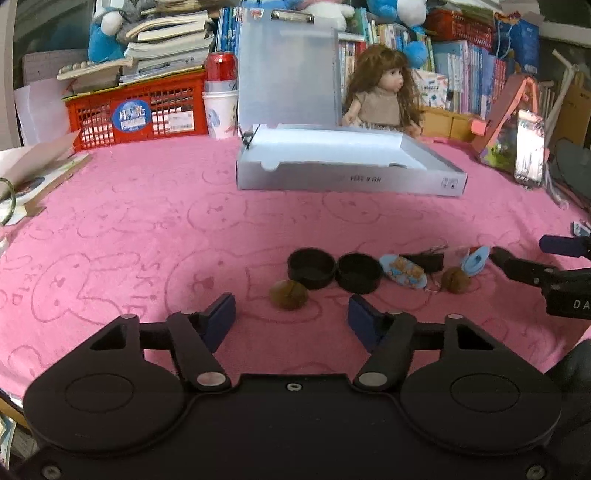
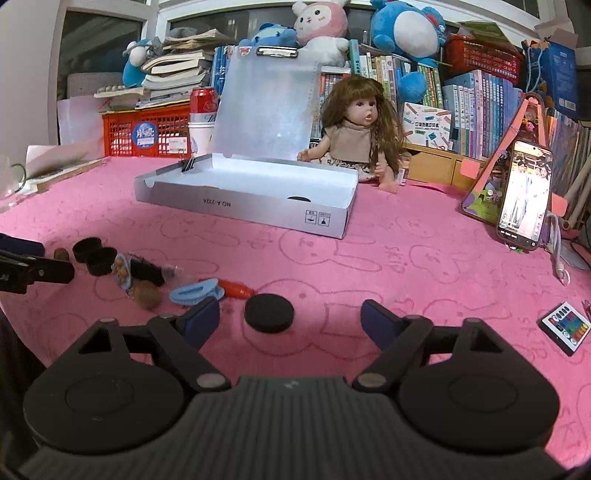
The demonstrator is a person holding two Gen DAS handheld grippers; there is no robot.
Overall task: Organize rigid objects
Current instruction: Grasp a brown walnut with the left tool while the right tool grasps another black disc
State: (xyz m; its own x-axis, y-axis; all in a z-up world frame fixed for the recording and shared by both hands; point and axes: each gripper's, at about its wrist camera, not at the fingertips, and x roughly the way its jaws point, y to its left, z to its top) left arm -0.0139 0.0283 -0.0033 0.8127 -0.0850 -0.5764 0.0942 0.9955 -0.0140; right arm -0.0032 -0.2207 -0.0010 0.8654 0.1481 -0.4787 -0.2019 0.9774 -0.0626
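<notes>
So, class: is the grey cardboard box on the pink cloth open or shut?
Open. The grey box has its lid standing upright behind the tray, and the white inside shows.

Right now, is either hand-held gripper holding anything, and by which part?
Nothing is held. The left hand-held gripper and right hand-held gripper are both open, with the walnut and black disc lying untouched.

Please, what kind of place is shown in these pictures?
Probably a home study or child's room. Rows of books line the back, plush toys sit on top, and a doll sits on the pink cloth-covered table beside an open grey box.
</notes>
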